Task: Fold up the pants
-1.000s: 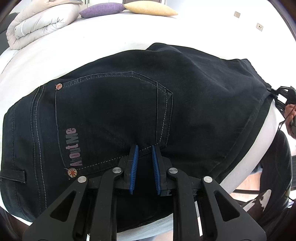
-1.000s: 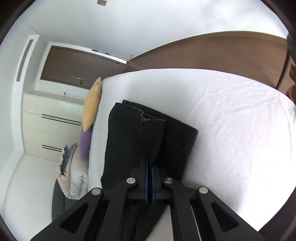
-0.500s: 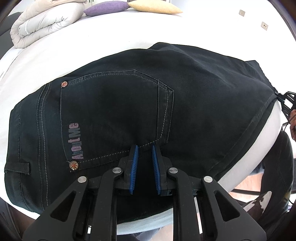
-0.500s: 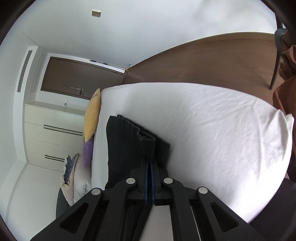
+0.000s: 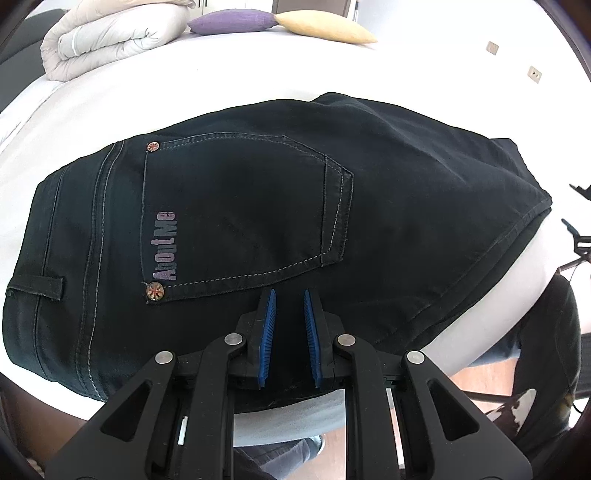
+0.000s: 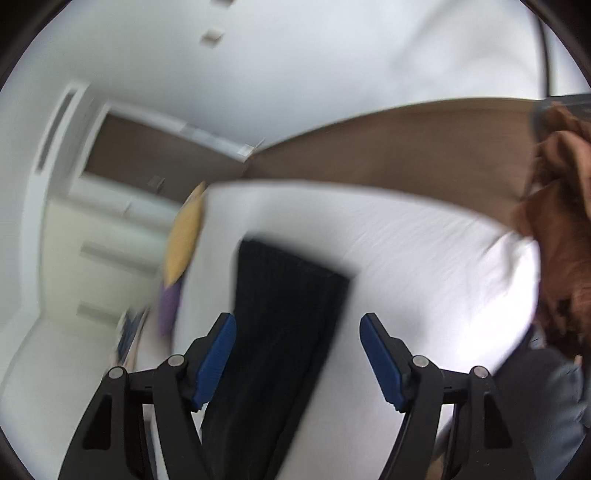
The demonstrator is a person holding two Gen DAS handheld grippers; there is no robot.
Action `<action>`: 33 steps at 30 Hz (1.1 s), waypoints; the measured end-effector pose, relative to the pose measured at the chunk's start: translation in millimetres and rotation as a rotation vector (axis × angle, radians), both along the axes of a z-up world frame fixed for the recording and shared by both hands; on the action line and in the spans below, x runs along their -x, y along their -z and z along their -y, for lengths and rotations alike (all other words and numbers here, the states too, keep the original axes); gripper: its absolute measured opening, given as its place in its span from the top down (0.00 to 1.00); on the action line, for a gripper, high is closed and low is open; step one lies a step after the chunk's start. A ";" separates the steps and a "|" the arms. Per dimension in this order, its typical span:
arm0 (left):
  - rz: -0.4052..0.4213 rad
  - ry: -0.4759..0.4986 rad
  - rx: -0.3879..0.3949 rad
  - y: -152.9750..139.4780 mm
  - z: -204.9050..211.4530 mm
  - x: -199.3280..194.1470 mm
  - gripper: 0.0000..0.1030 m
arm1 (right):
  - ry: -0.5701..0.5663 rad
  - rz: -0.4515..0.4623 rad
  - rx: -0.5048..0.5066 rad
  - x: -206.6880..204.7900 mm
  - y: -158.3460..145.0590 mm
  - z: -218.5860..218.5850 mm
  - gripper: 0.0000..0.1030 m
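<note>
My left gripper (image 5: pixel 289 295) hangs low over the black pants (image 5: pixel 258 206), blue pads parted by a narrow gap and nothing between them, tips just under the back pocket (image 5: pixel 243 218). The pocket's lower seam runs right at my twelve o'clock, and the "AboutMe" print (image 5: pixel 165 245) with its rivet sits off at ten. The pants lie folded into a broad dark slab on the white bed (image 5: pixel 184 96), waistband edge out at nine o'clock, stitched hem sweeping down toward three. Far across the sheet at eleven o'clock a rolled duvet (image 5: pixel 110 37), then a purple pillow (image 5: pixel 229 22) and a yellow pillow (image 5: pixel 328 29) nearer twelve.

My right gripper (image 6: pixel 297 321) is spread wide, holding nothing; its view is smeared with blur. The pants (image 6: pixel 280 317) run as a dark strip up between the two fingers toward twelve, lying on the bed (image 6: pixel 424 266). The yellow pillow (image 6: pixel 184 236) and purple pillow (image 6: pixel 169 310) show at ten o'clock, a brown wooden panel (image 6: pixel 388 147) across the top at one.
</note>
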State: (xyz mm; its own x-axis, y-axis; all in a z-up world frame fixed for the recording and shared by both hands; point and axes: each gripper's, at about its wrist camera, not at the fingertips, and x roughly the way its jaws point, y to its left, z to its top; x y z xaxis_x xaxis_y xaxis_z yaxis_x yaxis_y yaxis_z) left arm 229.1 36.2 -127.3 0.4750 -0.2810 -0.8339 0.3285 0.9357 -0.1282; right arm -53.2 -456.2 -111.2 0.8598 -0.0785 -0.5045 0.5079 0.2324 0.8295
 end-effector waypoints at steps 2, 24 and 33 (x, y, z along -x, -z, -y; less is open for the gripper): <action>0.002 0.001 0.002 0.2 -0.4 0.4 0.85 | -0.194 0.034 0.003 -22.3 -10.6 -33.6 0.40; 0.012 -0.001 0.014 -0.2 -7.2 8.7 0.85 | -0.630 -0.059 -0.281 -138.3 62.6 -182.8 0.54; 0.008 0.023 -0.004 -2.0 -3.0 11.3 0.85 | -0.635 -0.055 -0.278 -125.6 77.4 -188.4 0.98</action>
